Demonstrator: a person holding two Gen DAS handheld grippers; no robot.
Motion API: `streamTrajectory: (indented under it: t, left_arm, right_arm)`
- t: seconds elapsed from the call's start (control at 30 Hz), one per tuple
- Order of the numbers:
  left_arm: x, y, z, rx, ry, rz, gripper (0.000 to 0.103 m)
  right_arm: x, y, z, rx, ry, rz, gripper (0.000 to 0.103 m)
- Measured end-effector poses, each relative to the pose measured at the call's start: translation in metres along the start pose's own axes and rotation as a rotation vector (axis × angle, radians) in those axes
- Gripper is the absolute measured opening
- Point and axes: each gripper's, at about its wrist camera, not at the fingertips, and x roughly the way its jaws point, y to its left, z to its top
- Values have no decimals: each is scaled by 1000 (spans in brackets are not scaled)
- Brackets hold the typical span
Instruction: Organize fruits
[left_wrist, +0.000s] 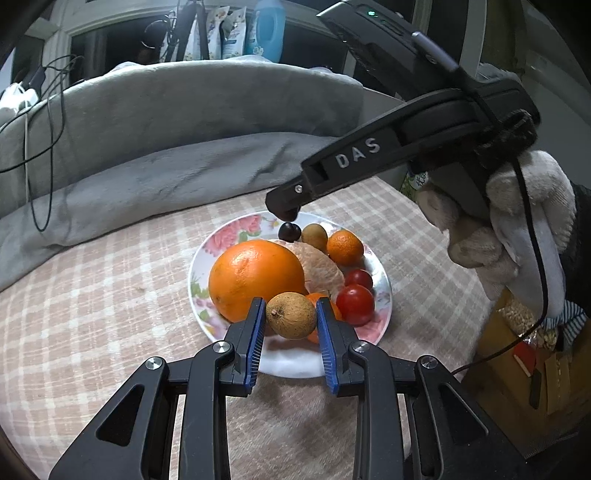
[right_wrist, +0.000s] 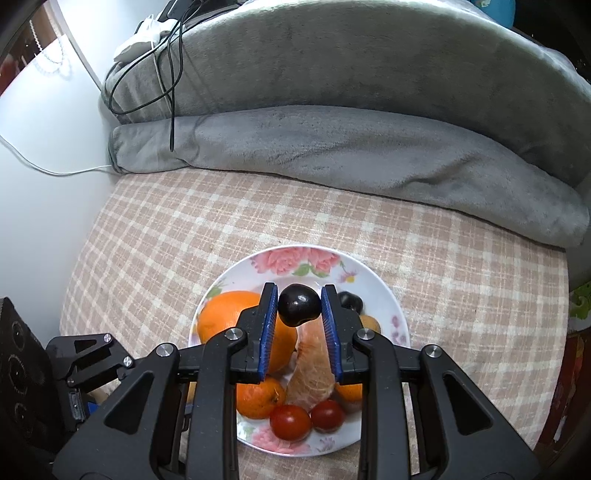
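This is a home bedroom: a checked bedsheet (right_wrist: 258, 221), a rolled grey blanket (right_wrist: 351, 147) along the wall, detergent bottles (left_wrist: 269, 29) on the windowsill and charger cables (right_wrist: 166, 74) trailing.

I see a white plate (right_wrist: 373, 291) with pink roses and green leaves printed round its rim, on a cloth (right_wrist: 155, 236) checked in beige and cream. On the plate I make out a big orange (left_wrist: 255, 278), a pale pink peeled segment (left_wrist: 321, 271), two glossy red tomatoes (right_wrist: 291, 421) and a small orange mandarin (left_wrist: 345, 247). My left gripper (left_wrist: 290, 321), black with blue ribbed pads, frames a dull brown fruit (left_wrist: 291, 315). My right gripper (right_wrist: 299, 317) matches it, framing a shiny near-black fruit (right_wrist: 298, 304). Along the cloth's far edge lies a grey plush blanket (right_wrist: 351, 155).
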Motion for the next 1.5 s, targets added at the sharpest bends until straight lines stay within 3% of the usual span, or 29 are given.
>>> streamTrajectory:
  t: [0.03, 0.1, 0.3, 0.5, 0.6, 0.73, 0.83, 1.27, 1.5]
  left_arm:
    - [1, 1, 0, -4, 1, 5, 35]
    - [1, 1, 0, -11, -1, 4, 38]
    - [-6, 1, -2, -18, -8, 13, 38]
    - [-15, 0, -4, -24, -17, 31, 56]
    - [-22, -3, -6, -28, -27, 47, 64]
    - [-33, -5, -7, -37, -43, 70, 73]
    - [-41, -4, -6, -45, -52, 85, 75]
    - [-60, -9, -4, -65, -66, 150, 77]
    - [-68, -16, -6, -58, -76, 178, 80]
  right_arm:
    - [-1, 0, -2, 2, -5, 1, 43]
    - [-7, -1, -6, 7, -29, 3, 55]
    - [-29, 0, -22, 11, -106, -4, 55]
    - [-56, 8, -50, -1, -205, -41, 56]
    - [-68, 9, -63, 0, -252, -69, 68]
    - [-84, 5, -78, 31, -303, -83, 73]
    - [-96, 4, -87, 49, -347, -105, 83]
    - [-130, 15, -106, 50, -444, -225, 85]
    - [-142, 26, -119, 27, -488, -290, 93]
